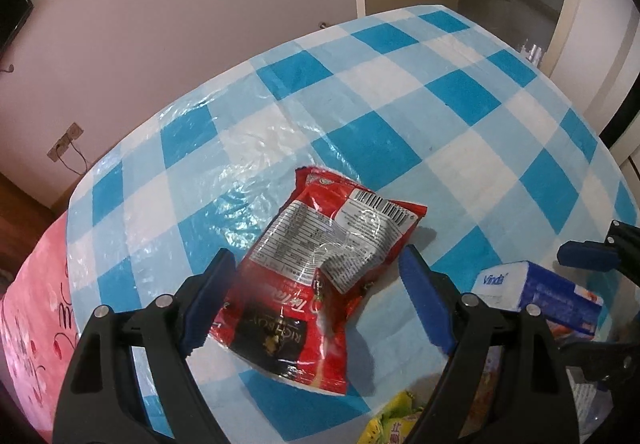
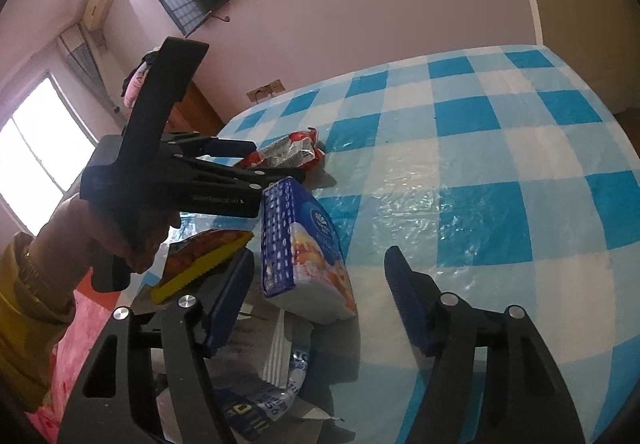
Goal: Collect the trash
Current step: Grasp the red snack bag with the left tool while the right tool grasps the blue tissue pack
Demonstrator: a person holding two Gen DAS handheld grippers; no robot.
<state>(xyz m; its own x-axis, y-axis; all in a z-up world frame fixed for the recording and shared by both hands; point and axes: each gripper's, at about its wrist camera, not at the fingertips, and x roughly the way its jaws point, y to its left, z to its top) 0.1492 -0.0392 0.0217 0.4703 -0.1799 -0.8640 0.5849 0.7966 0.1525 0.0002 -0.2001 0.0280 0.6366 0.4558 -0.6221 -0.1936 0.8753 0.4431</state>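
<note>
Each claw (image 1: 316,292) is black plastic with silver screw heads at its joints. Its fingers (image 2: 230,304) carry ribbed blue pads. Behind the left claw (image 2: 276,164), a mustard-yellow sleeve (image 2: 24,316) covers the wrist.

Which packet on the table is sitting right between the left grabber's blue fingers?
The red snack packet. It lies between the left gripper's open jaws; the blue tissue pack sits off to the side.

A snack bag (image 1: 320,276) lies flat on the surface (image 1: 460,104), between the spread fingers of the left claw (image 1: 316,300). To its right a tissue pack (image 1: 540,292) rests on the surface, between the fingers of the right claw (image 2: 320,304). More wrappers (image 1: 396,420) lie at the near edge, before both.
</note>
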